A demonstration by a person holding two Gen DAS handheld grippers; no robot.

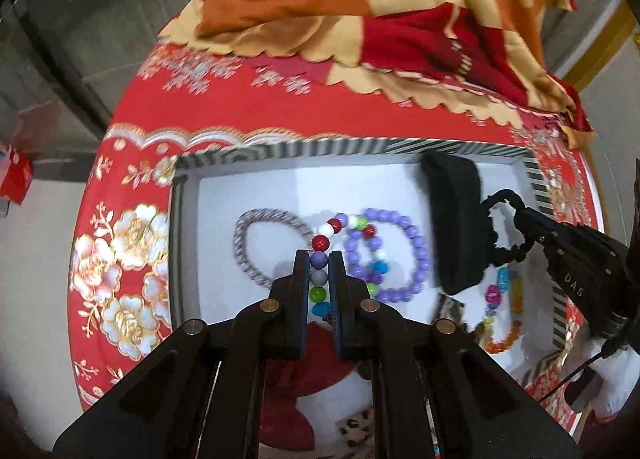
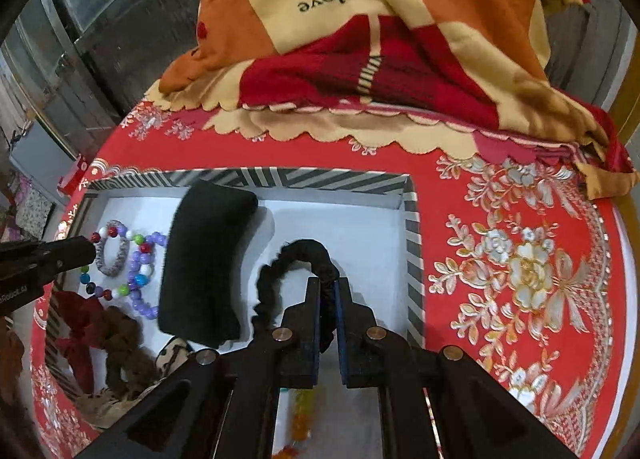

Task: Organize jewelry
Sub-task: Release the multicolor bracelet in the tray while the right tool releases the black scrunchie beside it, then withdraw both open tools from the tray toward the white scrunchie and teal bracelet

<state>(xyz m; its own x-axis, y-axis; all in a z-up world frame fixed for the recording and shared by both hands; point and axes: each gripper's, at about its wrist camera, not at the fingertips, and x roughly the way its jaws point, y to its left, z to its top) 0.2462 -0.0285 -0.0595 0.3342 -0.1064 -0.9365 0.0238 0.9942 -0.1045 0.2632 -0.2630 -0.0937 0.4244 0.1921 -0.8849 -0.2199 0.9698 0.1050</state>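
A white box with a striped rim (image 1: 304,147) (image 2: 414,243) lies on the red floral cloth. My left gripper (image 1: 319,259) is shut on a multicoloured bead bracelet (image 1: 326,233) and holds it over the box. In the right wrist view the left gripper (image 2: 90,251) shows at the left with that bracelet (image 2: 138,239). My right gripper (image 2: 328,283) is shut on a black scrunchie (image 2: 298,253), held above the box's right half; the left wrist view shows the right gripper (image 1: 520,215) with the scrunchie (image 1: 494,227). A purple bead bracelet (image 1: 412,251) and a grey braided band (image 1: 248,255) lie inside.
A black fuzzy headband (image 1: 456,219) (image 2: 206,255) stands in the box's middle. An orange and yellow bead string (image 1: 508,307), a red scrunchie (image 2: 76,335), a brown scrunchie (image 2: 124,343) and a leopard-print piece (image 1: 356,429) lie at the near side. A folded orange blanket (image 2: 360,39) lies behind.
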